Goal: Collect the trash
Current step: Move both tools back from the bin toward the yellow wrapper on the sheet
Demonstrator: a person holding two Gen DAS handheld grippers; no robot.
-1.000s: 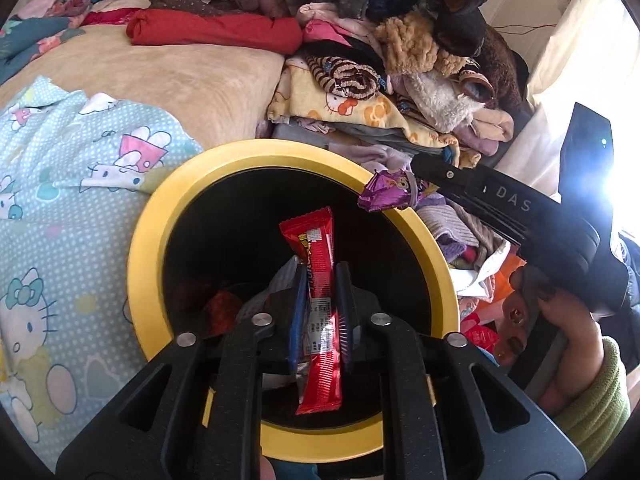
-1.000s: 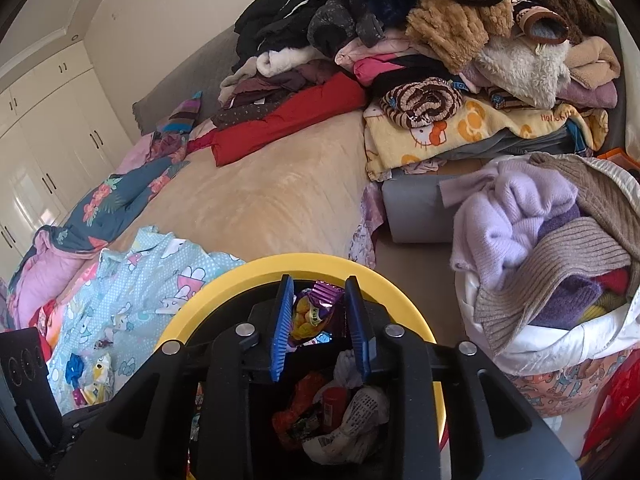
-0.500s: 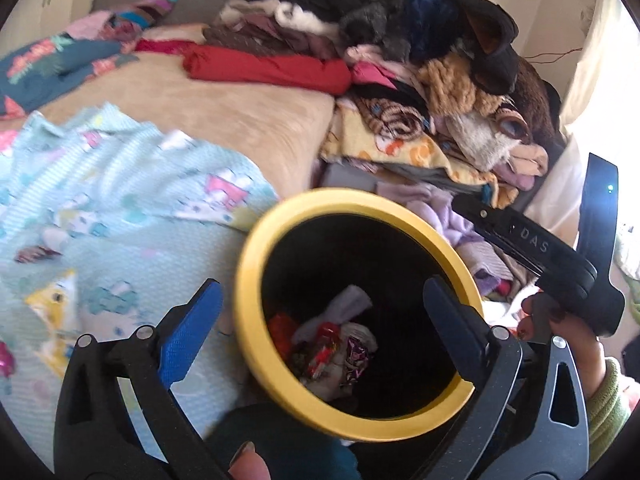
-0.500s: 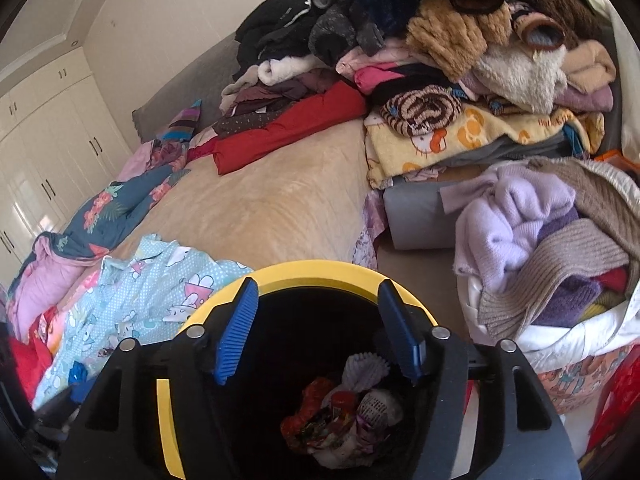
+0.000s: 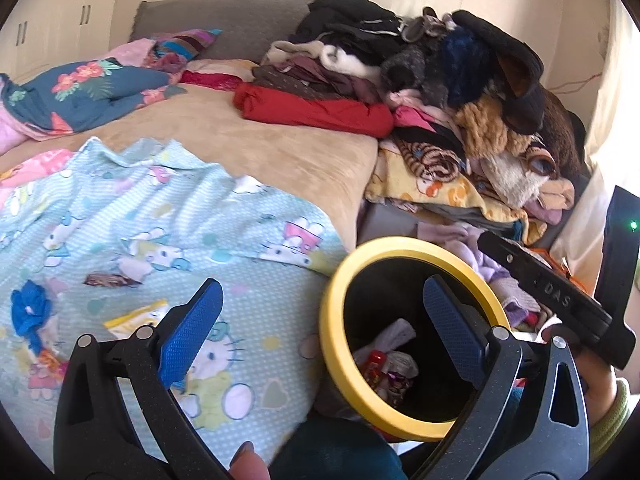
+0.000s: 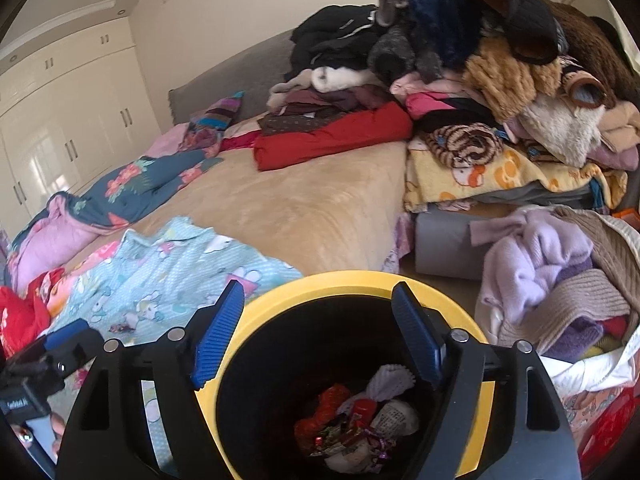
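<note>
Bed [image 5: 260, 152] — one yellow-rimmed bin [image 6: 344, 284]; left claw [image 5: 320, 320], right claw [image 6: 320, 332] both released, empty.

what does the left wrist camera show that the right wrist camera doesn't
Only the left wrist view shows the yellow wrapper and the blue scrap lying on the Hello Kitty sheet.

Only the right wrist view shows the white cupboards and the lavender sweater on the pile of knitwear.

Both show the yellow-rimmed bin with trash in its bottom, the red garment on the bed, and an open claw: left claw, right claw.
</note>
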